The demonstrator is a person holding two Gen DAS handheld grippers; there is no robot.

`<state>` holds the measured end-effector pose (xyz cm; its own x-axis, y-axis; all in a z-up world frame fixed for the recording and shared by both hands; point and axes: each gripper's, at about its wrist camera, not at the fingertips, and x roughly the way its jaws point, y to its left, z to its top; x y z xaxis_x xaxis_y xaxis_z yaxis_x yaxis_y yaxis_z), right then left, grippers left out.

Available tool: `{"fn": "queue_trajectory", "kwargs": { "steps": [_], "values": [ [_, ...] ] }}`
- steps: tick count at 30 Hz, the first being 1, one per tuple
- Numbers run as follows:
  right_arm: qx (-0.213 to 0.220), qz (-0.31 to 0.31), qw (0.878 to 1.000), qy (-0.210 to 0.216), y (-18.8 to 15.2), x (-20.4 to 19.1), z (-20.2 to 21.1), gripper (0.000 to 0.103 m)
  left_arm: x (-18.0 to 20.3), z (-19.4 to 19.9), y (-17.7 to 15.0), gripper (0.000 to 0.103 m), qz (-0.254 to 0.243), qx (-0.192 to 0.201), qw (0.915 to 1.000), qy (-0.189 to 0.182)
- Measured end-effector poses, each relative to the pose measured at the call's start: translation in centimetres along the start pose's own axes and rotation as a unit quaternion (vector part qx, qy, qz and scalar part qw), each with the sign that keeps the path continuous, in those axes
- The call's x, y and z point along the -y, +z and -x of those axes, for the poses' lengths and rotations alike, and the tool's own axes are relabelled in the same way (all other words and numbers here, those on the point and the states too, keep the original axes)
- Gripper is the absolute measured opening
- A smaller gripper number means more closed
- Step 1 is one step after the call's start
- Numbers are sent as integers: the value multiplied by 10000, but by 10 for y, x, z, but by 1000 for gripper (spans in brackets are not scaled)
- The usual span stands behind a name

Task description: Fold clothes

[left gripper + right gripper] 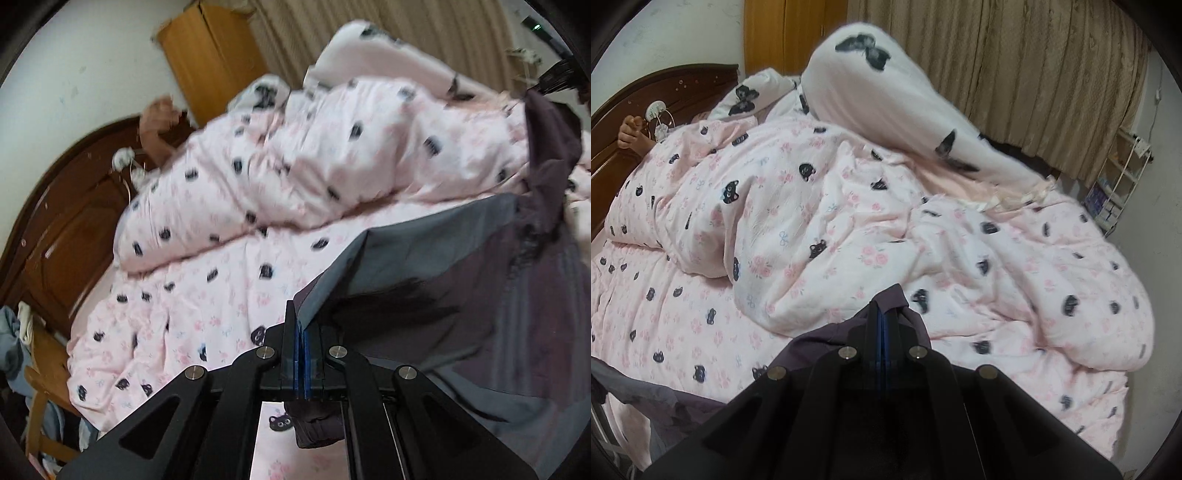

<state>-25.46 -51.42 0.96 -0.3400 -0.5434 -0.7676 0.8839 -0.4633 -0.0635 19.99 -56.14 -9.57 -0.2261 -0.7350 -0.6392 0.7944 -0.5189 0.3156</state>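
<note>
R wrist: pink bedsheet (pixel 683 314), curtain (pixel 1034 74) bkgd

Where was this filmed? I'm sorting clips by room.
Most likely a bedroom in a home: a bed with a carved wooden headboard, a pink cat-print duvet heaped on it, and drawn beige curtains behind.

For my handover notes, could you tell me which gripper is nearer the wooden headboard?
Probably left: the left gripper sees the headboard closer than the right gripper does.
</note>
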Motion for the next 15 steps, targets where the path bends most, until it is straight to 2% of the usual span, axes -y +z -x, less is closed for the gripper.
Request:
{"fn": "queue_trajectory", "kwargs": {
  "steps": [4,7,10,12,15],
  "values": [
    [-216,-173,9996,98,1,-15,-36,2,-6,-39,-9,7,172,-385,9989,189],
    [-358,-327,9988,114,-1,-23,-58,8,-9,-61,-15,16,293,-591,9974,307],
    [-363,-359,9987,26,-4,-26,-67,28,-14,-73,-20,18,431,-638,9967,260],
    [-313,-399,9987,-59,-6,-24,-68,65,-15,-80,-18,23,479,-695,9961,260],
    [-244,-436,9987,-104,-7,-15,-63,68,-15,-81,-19,25,498,-722,9957,310]
  ]
}}
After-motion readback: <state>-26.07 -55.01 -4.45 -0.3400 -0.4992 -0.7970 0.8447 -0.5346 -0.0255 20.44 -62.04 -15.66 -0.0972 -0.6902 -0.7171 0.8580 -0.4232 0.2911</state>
